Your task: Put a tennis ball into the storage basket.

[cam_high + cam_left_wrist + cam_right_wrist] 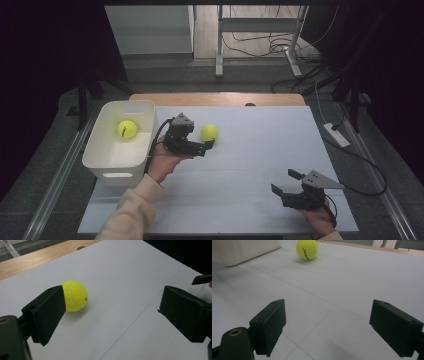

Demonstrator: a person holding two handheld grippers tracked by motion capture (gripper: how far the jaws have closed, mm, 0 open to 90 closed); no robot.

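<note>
Yellow-green, a tennis ball (209, 132) lies on the white surface (250, 165), just beside the left gripper (207, 146), whose jaws stand wide apart and released, one jaw next to the ball. A second ball (127, 129) sits inside the white bin (107, 162) at left. The right gripper (285, 182), also spread and holding nothing, rests well apart near the surface's front right.

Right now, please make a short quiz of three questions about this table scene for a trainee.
1. True or false: the left gripper has closed its fingers on the tennis ball on the table.
2. What lies inside the white bin?
A) a second tennis ball
B) a cup
C) a sponge
3. Fill in: the right gripper has its fingers ____.

Key: 1 false, the fingers are open and the ball lies just beyond them; 2 A; 3 open.
</note>
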